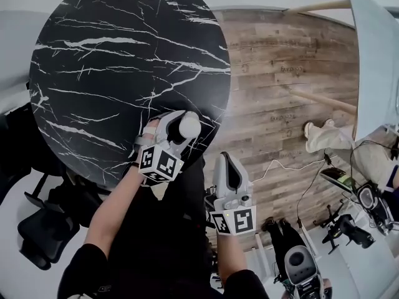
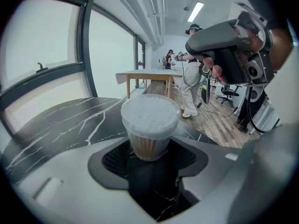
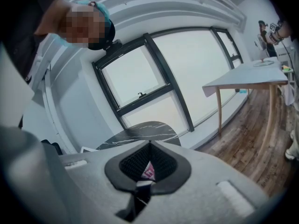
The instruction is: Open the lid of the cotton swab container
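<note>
- Right gripper hangs beside the table, pointing slightly down, jaws pressed together on a pink-and-white scrap that only its own view shows.
- Left gripper tilts down over the table's edge, jaws spread.
- Container stands upright between them, with a gap on each side.

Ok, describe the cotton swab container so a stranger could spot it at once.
Start at the round black marble table with white veins. At its edge beside the wooden floor, the open tongs of the left gripper stand around the cotton swab container. It is a clear cup with a white top over tan sticks, unlike the grey tongs beside it.
</note>
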`<state>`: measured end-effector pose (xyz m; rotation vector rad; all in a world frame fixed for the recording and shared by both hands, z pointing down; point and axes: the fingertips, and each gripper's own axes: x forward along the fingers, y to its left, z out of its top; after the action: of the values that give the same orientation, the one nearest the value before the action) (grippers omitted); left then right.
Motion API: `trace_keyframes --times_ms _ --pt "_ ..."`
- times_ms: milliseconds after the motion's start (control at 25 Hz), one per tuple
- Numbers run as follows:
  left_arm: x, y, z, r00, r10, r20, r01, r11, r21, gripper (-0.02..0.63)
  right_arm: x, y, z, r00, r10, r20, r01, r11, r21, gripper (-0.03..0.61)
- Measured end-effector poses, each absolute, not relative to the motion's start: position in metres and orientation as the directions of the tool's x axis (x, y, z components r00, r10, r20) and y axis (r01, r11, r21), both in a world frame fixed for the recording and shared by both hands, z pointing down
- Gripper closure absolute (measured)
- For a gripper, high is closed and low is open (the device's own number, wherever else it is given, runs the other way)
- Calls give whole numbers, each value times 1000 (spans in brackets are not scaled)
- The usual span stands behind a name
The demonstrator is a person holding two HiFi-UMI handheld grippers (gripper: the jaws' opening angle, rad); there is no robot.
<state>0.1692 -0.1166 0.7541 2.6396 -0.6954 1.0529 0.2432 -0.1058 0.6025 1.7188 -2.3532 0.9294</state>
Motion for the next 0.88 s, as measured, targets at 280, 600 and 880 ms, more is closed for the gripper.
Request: trace_keyframes --times_ms 280,600,880 --pt "170 -115 754 642 -345 685 -479 -878 6 358 241 -99 601 -352 -844 405 -893 173 -416 580" --pt "170 -110 754 657 -298 692 -437 -899 27 364 237 -89 601 -337 -847 411 -899 160 -407 580" --pt "168 -102 752 662 -266 701 -395 -918 24 364 234 -78 597 -318 -854 412 -906 145 -398 580"
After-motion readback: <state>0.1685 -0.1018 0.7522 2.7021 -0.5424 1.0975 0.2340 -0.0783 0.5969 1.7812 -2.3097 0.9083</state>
